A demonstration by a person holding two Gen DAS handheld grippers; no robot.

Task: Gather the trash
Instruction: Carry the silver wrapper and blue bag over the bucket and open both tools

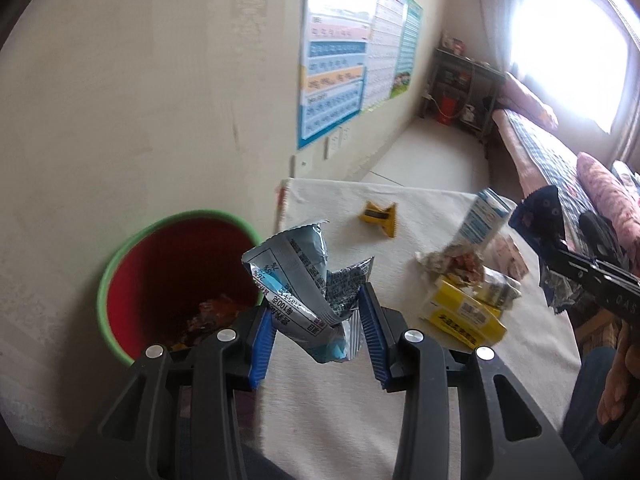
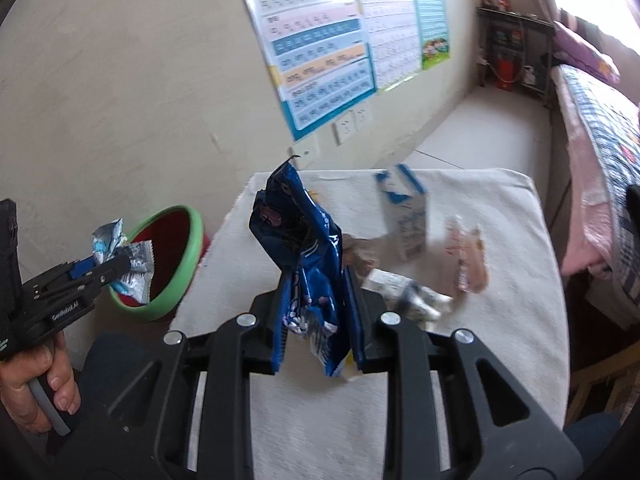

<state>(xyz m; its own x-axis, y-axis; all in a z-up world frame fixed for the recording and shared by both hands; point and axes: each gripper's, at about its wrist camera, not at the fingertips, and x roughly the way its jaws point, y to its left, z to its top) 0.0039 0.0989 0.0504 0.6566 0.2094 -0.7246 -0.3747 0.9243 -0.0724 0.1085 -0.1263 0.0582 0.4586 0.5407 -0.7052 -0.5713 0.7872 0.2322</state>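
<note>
Beside the green-rimmed bin (image 1: 176, 280), your left gripper (image 1: 316, 320) clamps a silver wrapper (image 1: 296, 276); only the right view shows your right gripper (image 2: 316, 320) pinching a blue packet (image 2: 304, 256).

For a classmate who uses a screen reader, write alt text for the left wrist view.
The left gripper pinches a crumpled silver-blue wrapper beside a red bin with a green rim. Behind it on the cloth-covered table lie a yellow box, a milk carton and other litter.

We see daylight blowing out the window (image 1: 568, 48) at upper right; glare washes the wall charts (image 2: 316, 40). Fisheye bends the edges, corners go black, and both views are motion-blurred.
</note>
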